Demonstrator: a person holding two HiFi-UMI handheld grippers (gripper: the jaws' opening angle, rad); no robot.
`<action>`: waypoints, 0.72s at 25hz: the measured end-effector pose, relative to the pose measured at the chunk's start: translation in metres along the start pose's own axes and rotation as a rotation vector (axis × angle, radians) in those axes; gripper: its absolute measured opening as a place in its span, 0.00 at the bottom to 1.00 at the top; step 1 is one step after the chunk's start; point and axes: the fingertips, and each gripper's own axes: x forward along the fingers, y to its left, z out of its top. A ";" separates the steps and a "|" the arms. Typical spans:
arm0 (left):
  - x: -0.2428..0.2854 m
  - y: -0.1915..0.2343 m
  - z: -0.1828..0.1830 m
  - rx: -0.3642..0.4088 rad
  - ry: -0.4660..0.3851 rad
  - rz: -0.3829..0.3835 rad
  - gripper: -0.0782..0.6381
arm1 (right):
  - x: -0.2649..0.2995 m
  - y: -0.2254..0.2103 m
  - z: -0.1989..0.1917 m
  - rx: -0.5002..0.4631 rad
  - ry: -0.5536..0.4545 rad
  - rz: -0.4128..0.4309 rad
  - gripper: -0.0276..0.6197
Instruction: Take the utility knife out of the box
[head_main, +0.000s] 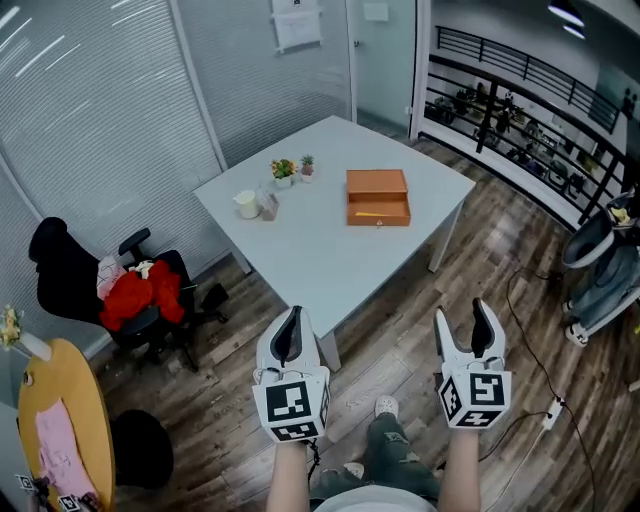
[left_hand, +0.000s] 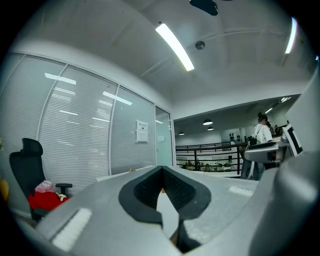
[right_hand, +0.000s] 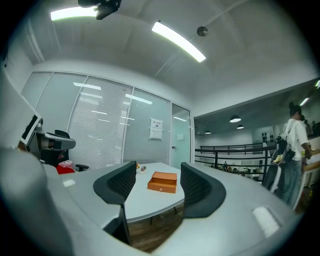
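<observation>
Ahead, the orange box (head_main: 378, 185) sits on the grey table (head_main: 300, 255), well apart from me, its drawer (head_main: 392, 213) pulled out with a thin yellow thing (head_main: 368, 213) inside, too small to identify. My right hand-held gripper (head_main: 464, 315) gapes wide and empty, the box framed far between its jaws; my left hand-held gripper (head_main: 290, 320) is pinched together at the tips, holding nothing.

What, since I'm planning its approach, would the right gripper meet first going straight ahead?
Nothing near: open air, then the orange box framed between the right gripper's open jaws, on the white table. Height is unclear; it might pass above the box.
</observation>
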 end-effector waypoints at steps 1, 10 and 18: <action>0.010 0.000 0.002 0.001 -0.001 0.008 0.11 | 0.012 -0.004 0.001 -0.003 -0.001 0.009 0.50; 0.105 -0.012 0.020 0.001 -0.005 0.083 0.11 | 0.118 -0.053 0.018 -0.012 -0.014 0.083 0.50; 0.158 -0.027 0.024 0.013 -0.005 0.157 0.11 | 0.181 -0.087 0.017 -0.017 -0.024 0.162 0.50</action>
